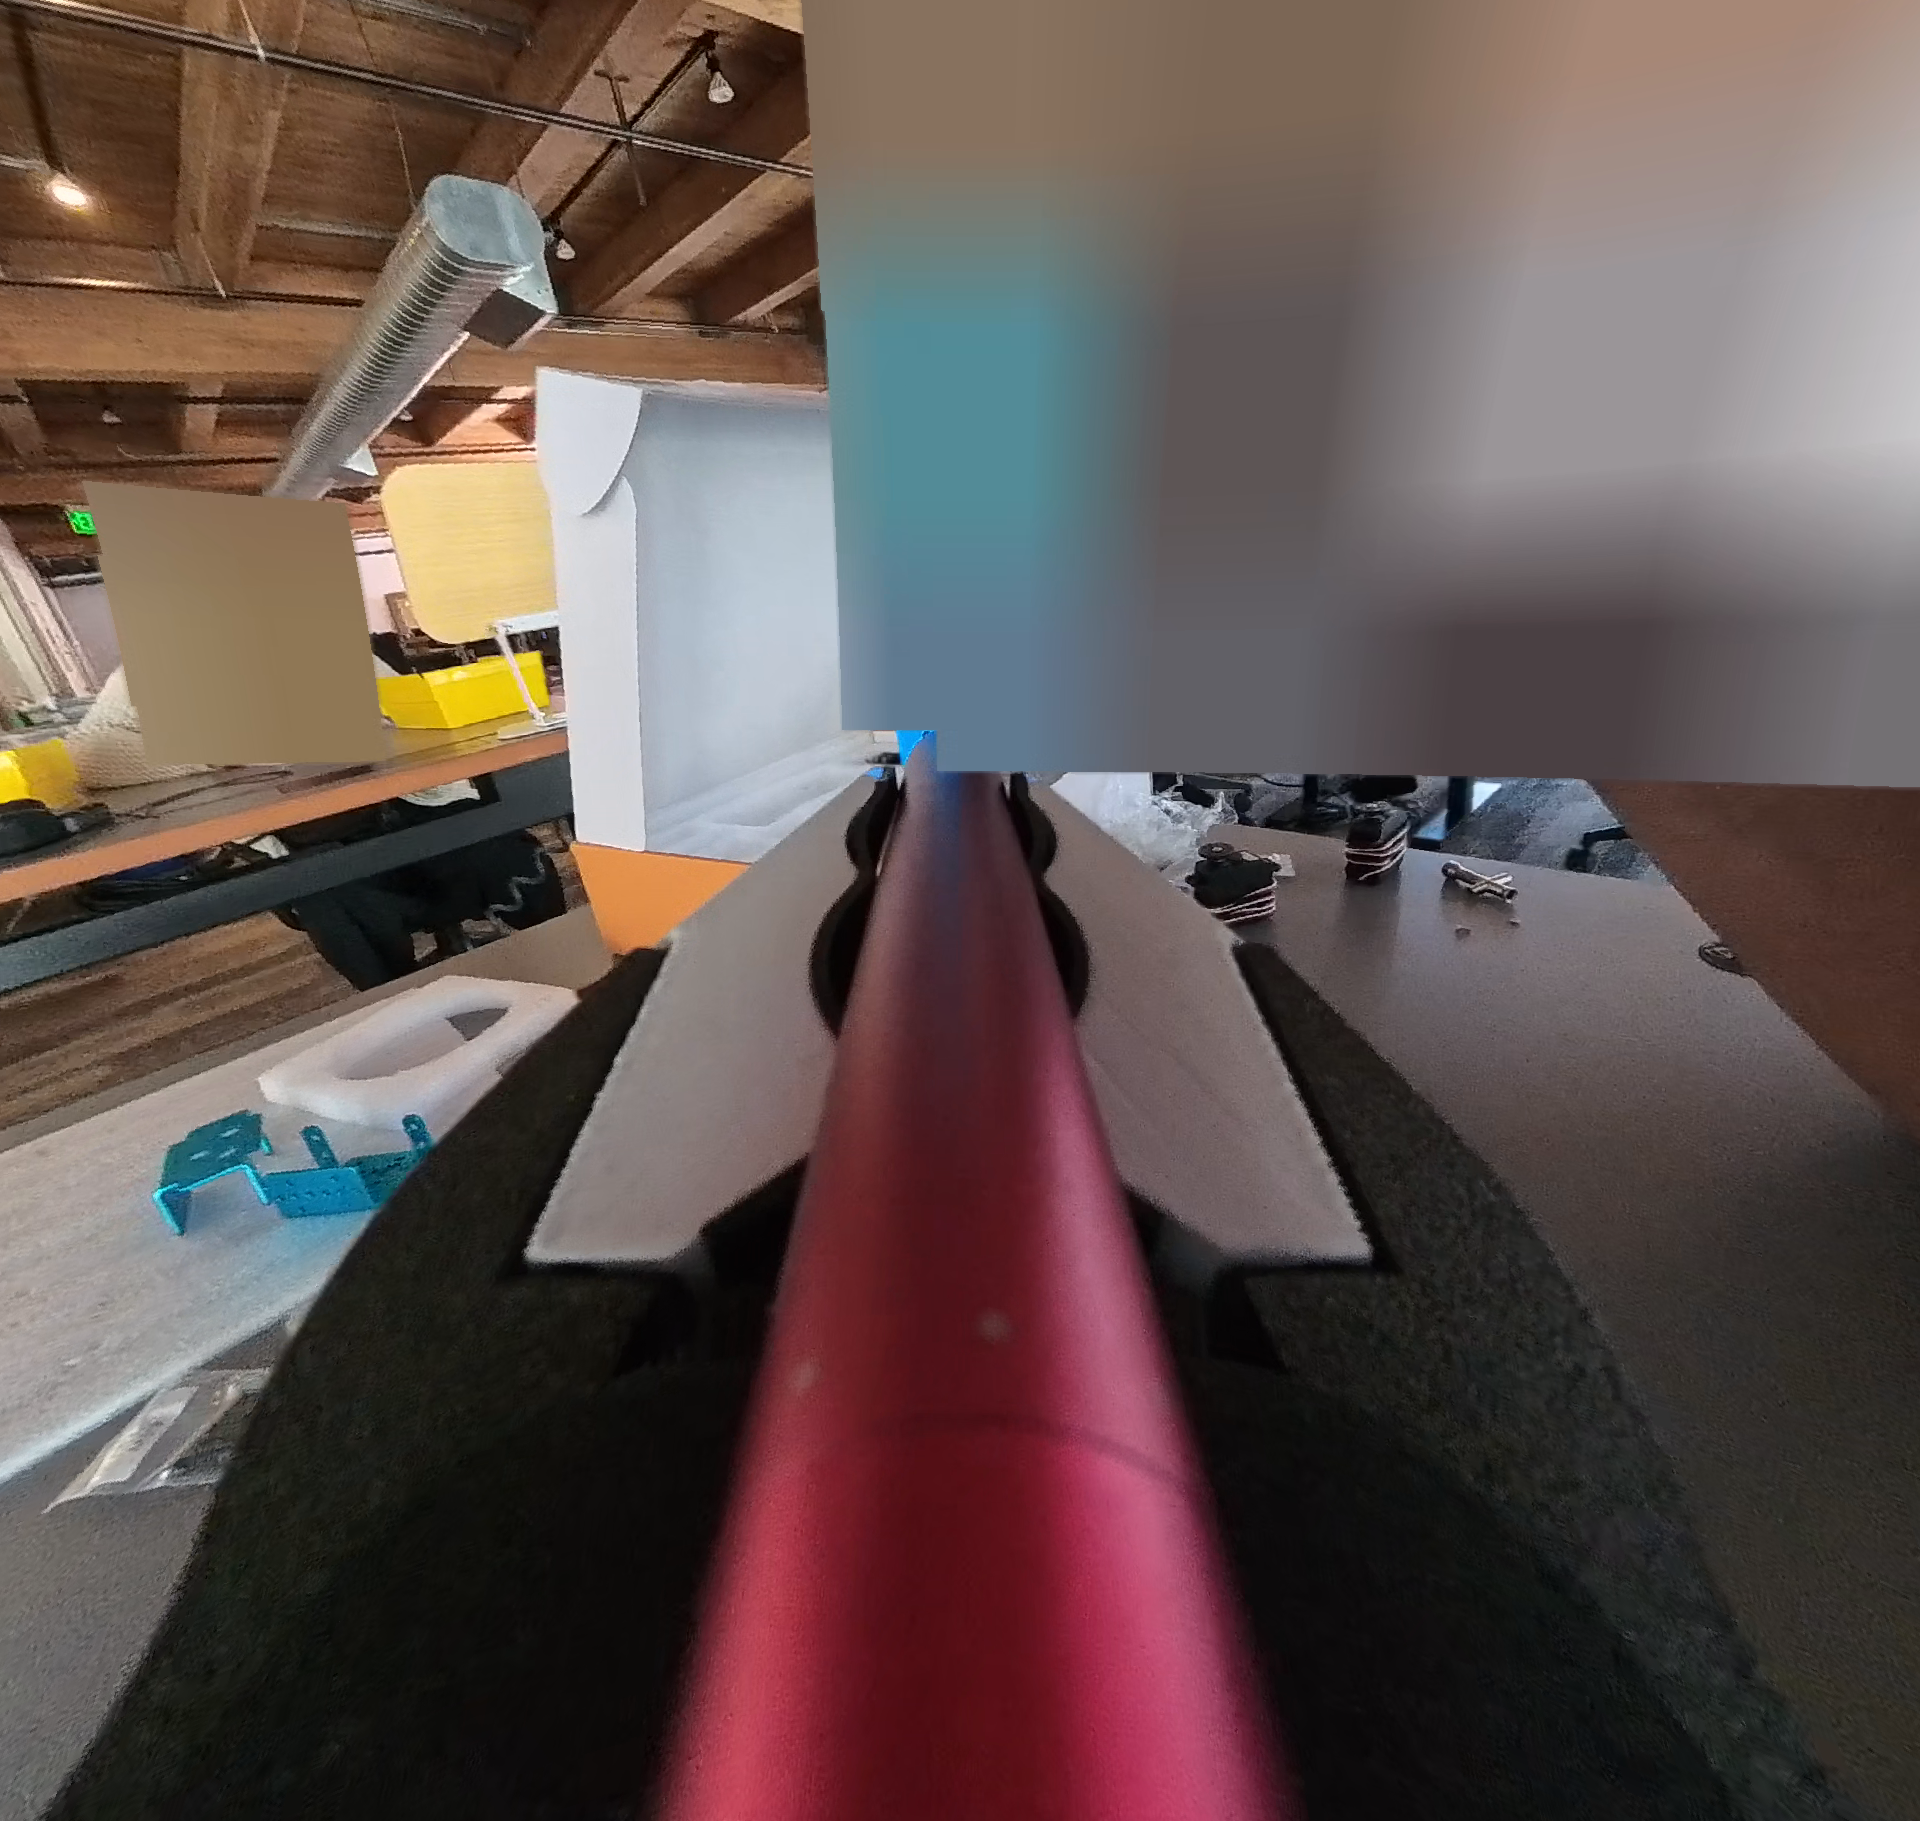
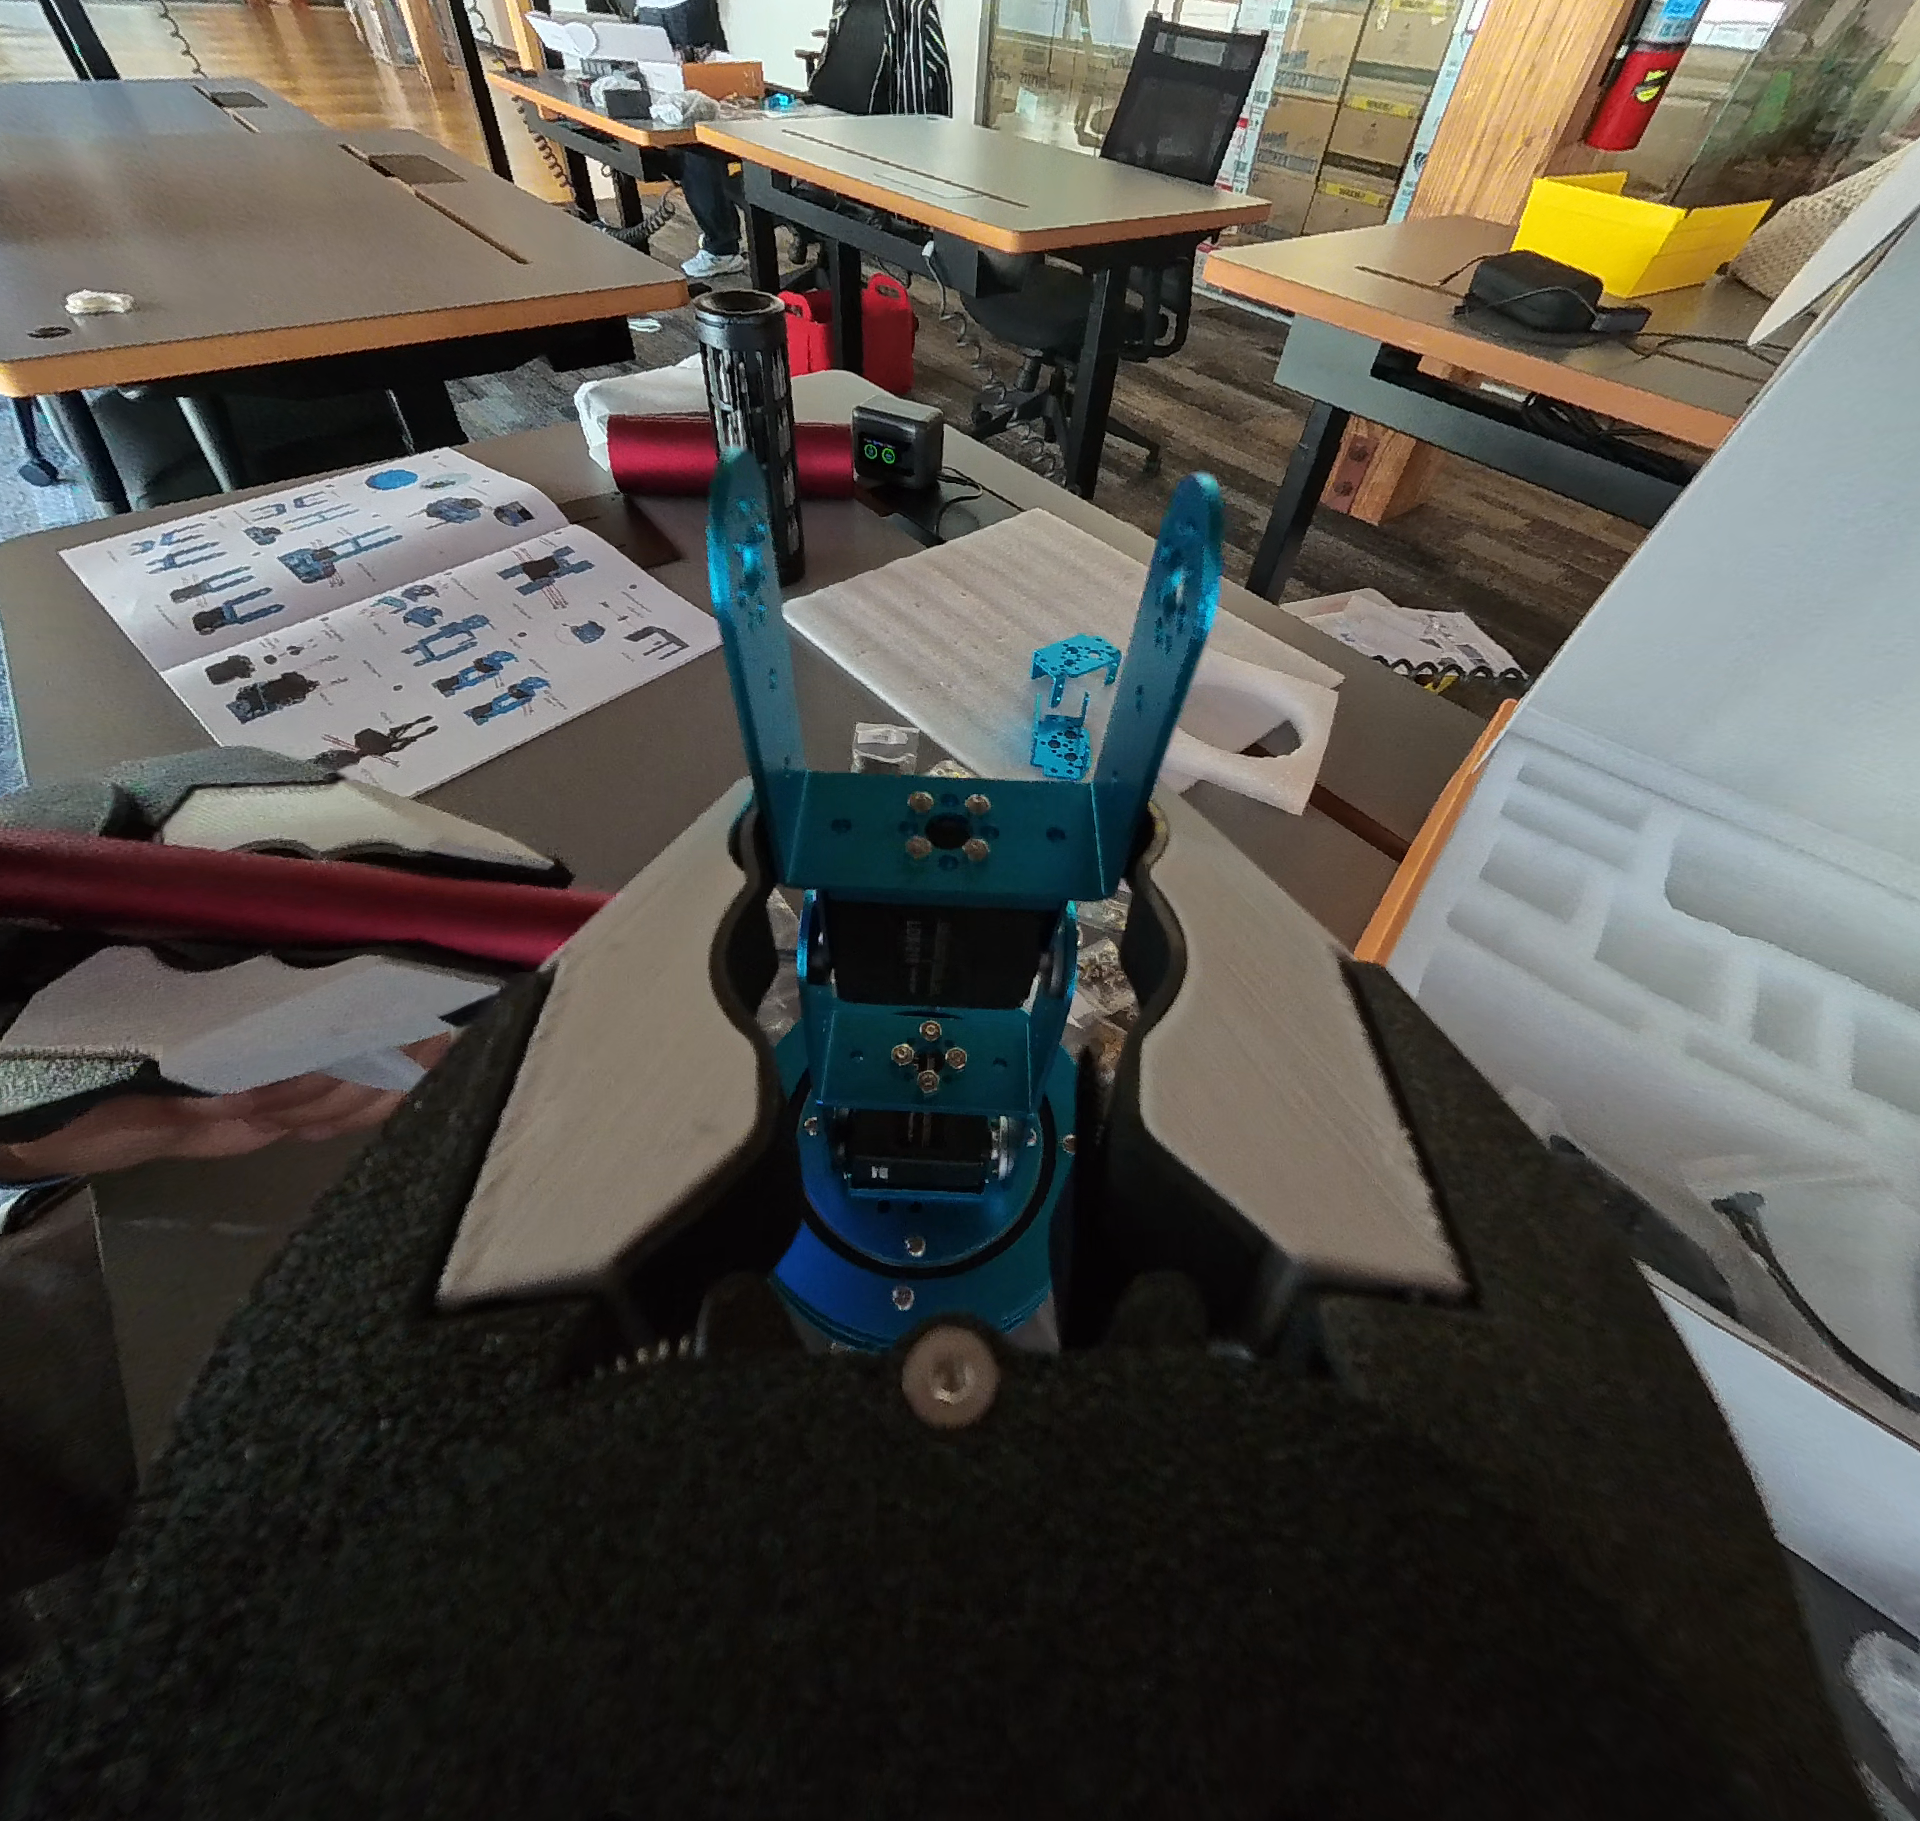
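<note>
Bright daylight from windows (image 2: 1299,26) ahead of right gripper; ceiling lamps (image 1: 68,190) glow; near foreground soft, edges bowed by wide lens.

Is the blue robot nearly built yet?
Partly. The blue robot already has its round base, two motors and brackets joined, with screws in; the right gripper holds it. The left gripper clamps a red tool. Loose blue brackets and spare motors still lie on the table.
</note>
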